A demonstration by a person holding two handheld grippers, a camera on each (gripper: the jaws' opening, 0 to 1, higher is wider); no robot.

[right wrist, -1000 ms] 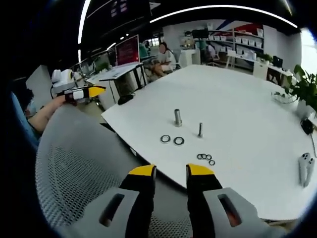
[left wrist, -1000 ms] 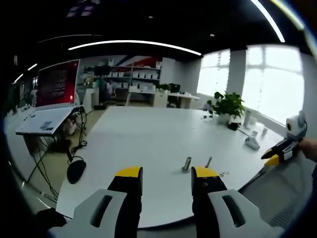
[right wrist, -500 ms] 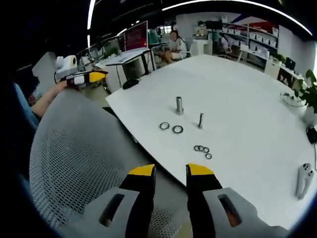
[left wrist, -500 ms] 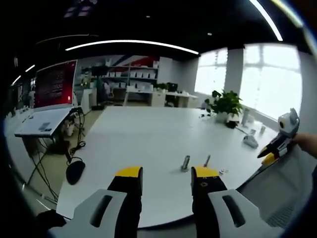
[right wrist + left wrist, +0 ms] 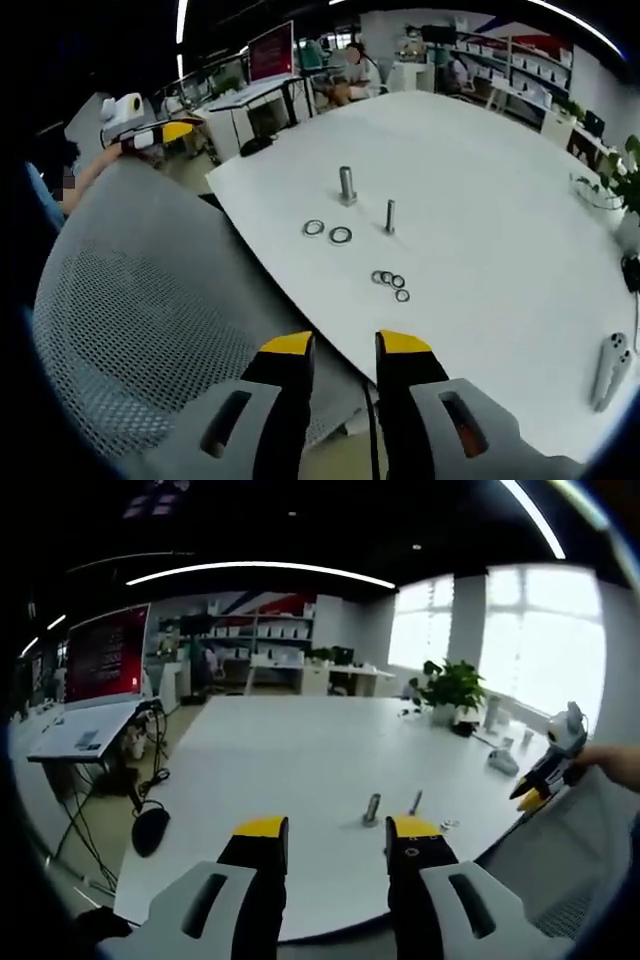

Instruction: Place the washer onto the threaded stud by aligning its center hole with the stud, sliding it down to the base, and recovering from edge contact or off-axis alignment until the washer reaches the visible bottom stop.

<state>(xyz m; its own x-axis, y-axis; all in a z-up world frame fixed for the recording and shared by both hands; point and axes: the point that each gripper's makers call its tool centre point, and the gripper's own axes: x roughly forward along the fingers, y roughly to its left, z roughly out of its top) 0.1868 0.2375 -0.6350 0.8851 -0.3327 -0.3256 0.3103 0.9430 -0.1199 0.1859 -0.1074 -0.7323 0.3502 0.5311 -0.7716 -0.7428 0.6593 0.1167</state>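
While both the left tongs [image 5: 335, 842] and right tongs [image 5: 345, 345] hang parted and empty, two large washers [image 5: 328, 232] lie on the white counter [image 5: 480, 200] near the threaded stud [image 5: 390, 216].

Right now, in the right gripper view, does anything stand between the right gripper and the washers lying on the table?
Nothing on the white table blocks them. The right gripper is open over the mesh chair back, short of the table edge; the small washers lie beyond it.
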